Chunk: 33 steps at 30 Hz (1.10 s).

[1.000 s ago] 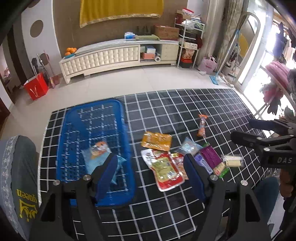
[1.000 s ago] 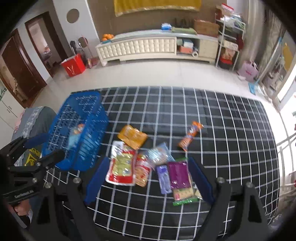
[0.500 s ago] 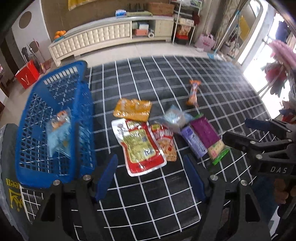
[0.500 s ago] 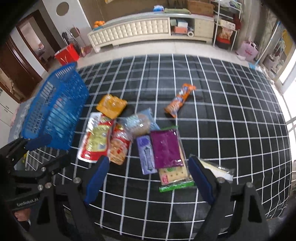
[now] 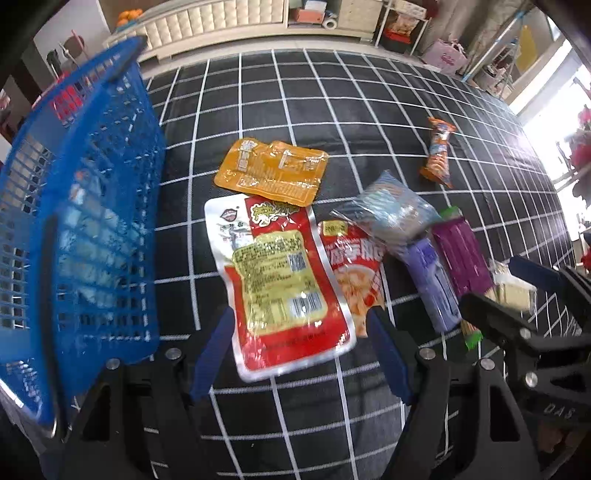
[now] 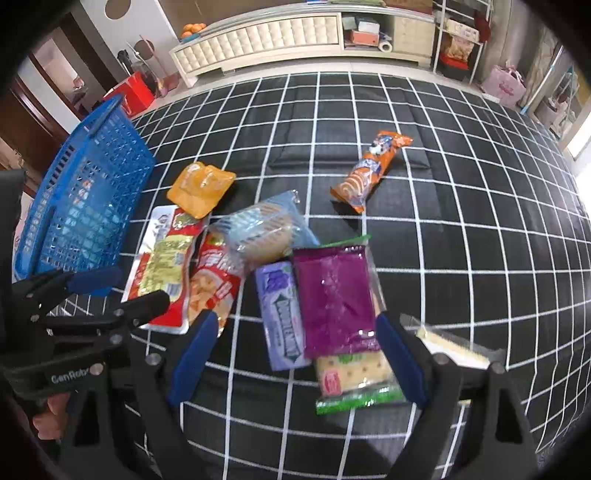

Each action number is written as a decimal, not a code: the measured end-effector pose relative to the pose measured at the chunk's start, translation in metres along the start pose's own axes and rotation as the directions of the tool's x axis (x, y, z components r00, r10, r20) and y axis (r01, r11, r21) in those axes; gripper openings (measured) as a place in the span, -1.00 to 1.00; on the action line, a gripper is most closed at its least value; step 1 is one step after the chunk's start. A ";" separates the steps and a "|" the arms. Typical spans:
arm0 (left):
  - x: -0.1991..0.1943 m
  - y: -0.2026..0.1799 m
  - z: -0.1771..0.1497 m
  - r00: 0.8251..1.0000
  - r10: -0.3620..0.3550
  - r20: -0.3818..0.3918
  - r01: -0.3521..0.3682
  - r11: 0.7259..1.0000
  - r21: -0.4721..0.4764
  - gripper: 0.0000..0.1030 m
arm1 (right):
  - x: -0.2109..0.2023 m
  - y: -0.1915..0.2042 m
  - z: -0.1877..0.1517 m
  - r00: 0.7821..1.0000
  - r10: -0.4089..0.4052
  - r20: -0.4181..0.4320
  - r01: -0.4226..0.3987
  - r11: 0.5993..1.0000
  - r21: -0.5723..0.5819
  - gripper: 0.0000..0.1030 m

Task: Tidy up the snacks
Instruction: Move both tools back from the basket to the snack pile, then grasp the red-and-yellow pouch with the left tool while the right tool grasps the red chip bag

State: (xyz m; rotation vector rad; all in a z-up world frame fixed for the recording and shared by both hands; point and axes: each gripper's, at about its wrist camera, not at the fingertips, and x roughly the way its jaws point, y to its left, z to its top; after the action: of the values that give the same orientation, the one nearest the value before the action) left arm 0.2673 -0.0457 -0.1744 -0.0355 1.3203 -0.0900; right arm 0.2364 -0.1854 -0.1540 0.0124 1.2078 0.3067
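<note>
Just below my left gripper (image 5: 299,347), its blue jaws standing apart with nothing clamped, lies the big red-and-silver pouch (image 5: 280,280) with the yellow label; its near end sits between the two pads, and I cannot tell whether either pad touches it. Under my right gripper (image 6: 291,354), also spread wide and empty, I see the purple gum pack (image 6: 282,317) and the purple-and-green cracker packet (image 6: 338,306) lying side by side, framed by the blue pads. A clear-wrapped pale biscuit pack (image 6: 448,345) lies just outside the right pad.

All of it rests on the black cloth with white grid lines (image 6: 461,221). Beside the big pouch, touching its right edge, is a smaller red snack bag (image 5: 356,269), and partly over that and the gum pack lies a pale blue clear bag (image 6: 264,229) with a round pastry inside. A little farther on I see the orange flat pouch (image 5: 271,171), its near edge overlapping the red pouch's top. Well apart, farther right, lies the orange wrapped roll (image 6: 369,171), on its own.

On my left stands the blue plastic basket (image 5: 92,206); something pale blue shows through its mesh, too blurred to name.

Beyond the cloth I see a white tufted cabinet (image 6: 266,35) along the wall, with oranges (image 6: 192,28) on its end.
</note>
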 end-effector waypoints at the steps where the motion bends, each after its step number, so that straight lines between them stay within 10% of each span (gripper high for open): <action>1: 0.003 0.001 0.003 1.000 -0.005 -0.003 0.005 1.000 -0.002 0.39 | 0.002 -0.002 0.002 1.000 0.000 -0.003 0.000 1.000 0.004 0.74; 26: 0.061 0.012 0.043 0.998 0.008 -0.066 -0.010 1.000 -0.022 0.39 | 0.026 -0.007 0.019 0.999 0.009 -0.036 -0.008 1.000 0.021 0.74; 33: 0.064 0.014 0.027 0.995 0.072 -0.063 -0.070 0.997 0.027 -0.14 | 0.021 -0.009 0.013 0.999 0.000 -0.038 0.001 1.000 0.023 0.74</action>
State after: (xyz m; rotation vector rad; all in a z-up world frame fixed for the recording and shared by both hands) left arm 0.3101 -0.0380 -0.2308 0.0358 1.3825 -0.0474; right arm 0.2569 -0.1868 -0.1702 0.0261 1.2489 0.2935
